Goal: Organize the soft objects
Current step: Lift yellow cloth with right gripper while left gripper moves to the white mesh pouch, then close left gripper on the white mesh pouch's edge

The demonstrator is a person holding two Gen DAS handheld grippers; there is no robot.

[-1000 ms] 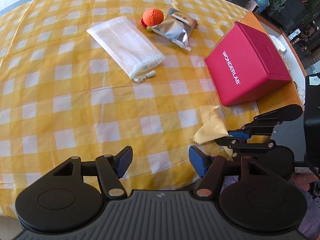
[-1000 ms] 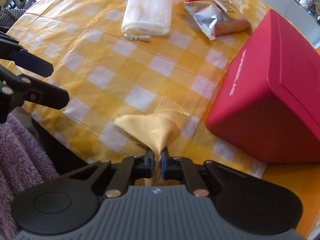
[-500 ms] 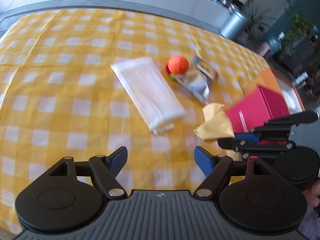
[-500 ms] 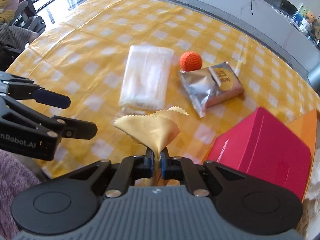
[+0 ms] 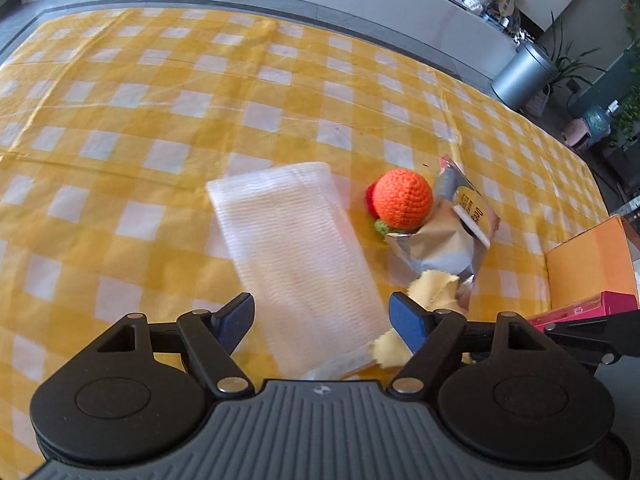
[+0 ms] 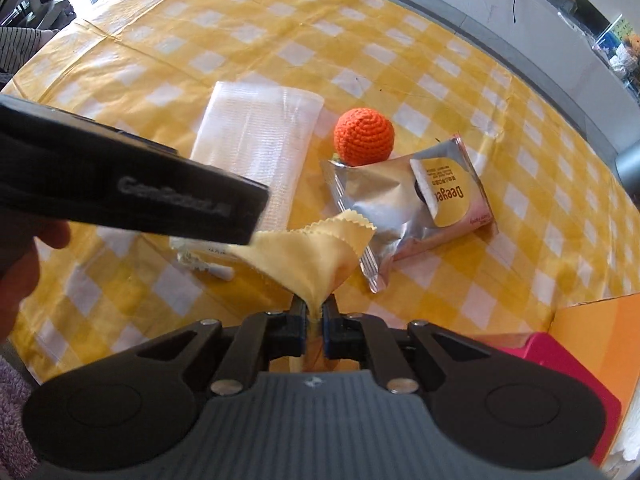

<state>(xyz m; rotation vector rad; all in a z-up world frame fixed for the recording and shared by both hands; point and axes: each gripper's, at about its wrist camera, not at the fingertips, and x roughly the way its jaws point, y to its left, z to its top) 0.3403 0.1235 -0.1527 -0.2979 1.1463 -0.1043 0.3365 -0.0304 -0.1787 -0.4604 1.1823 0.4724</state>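
Observation:
A folded white towel (image 5: 296, 248) (image 6: 256, 140) lies on the yellow checked tablecloth (image 5: 160, 120). My left gripper (image 5: 322, 318) hovers over the towel's near end, open wide, its blue pads apart from the towel on either side. My right gripper (image 6: 314, 312) is shut on a small yellow cloth (image 6: 308, 248) (image 5: 434, 288), which hangs in the air beside the left gripper. An orange crocheted ball (image 5: 404, 198) (image 6: 364, 132) rests just right of the towel, against a silver snack packet (image 5: 440, 240) (image 6: 400, 200).
A pink-red box (image 6: 560, 356) (image 5: 580, 308) and an orange box (image 5: 588, 264) (image 6: 600, 328) stand at the table's right edge. The left gripper's black body (image 6: 120, 184) crosses the right wrist view at the left. A grey bin (image 5: 524, 76) stands beyond the table.
Both grippers have travelled forward over the table toward the towel. The right one has lifted the yellow cloth off the tablecloth. The left jaws have widened a little.

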